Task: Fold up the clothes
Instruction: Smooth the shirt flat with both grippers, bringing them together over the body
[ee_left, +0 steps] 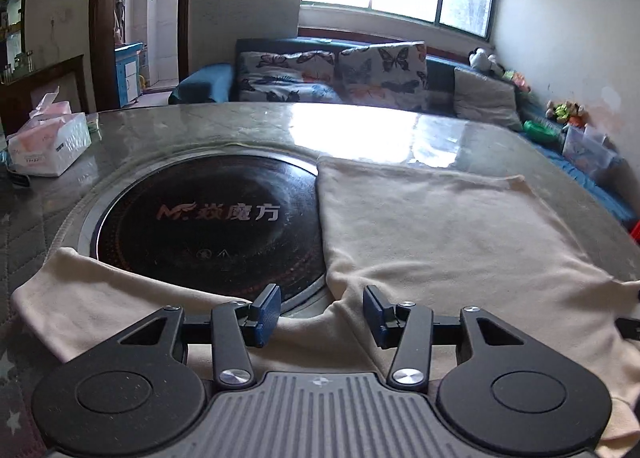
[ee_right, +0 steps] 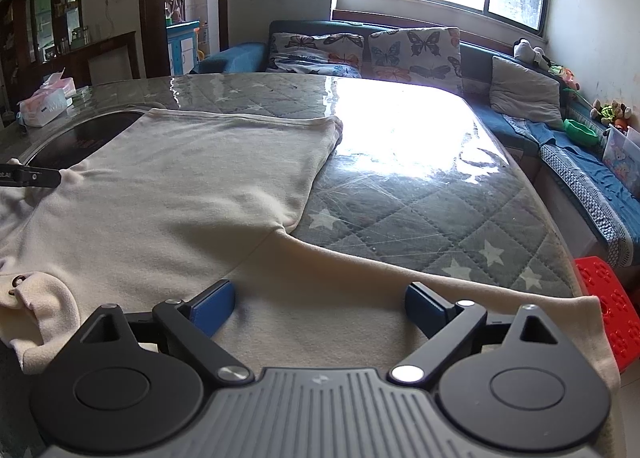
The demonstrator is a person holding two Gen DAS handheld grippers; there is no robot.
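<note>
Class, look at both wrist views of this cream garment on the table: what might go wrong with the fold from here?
1. Both grippers, left and right, stand open over the cream garment; a shallow pinch may catch one layer only.
2. The right sleeve hangs near the table edge and may slide off.
3. The left sleeve lies skewed beside the induction cooktop, so the fold may come out uneven.

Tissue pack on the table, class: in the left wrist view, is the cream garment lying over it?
No. The tissue pack sits uncovered at the table's far left edge, well apart from the cream garment, which lies beside the black round cooktop.
</note>
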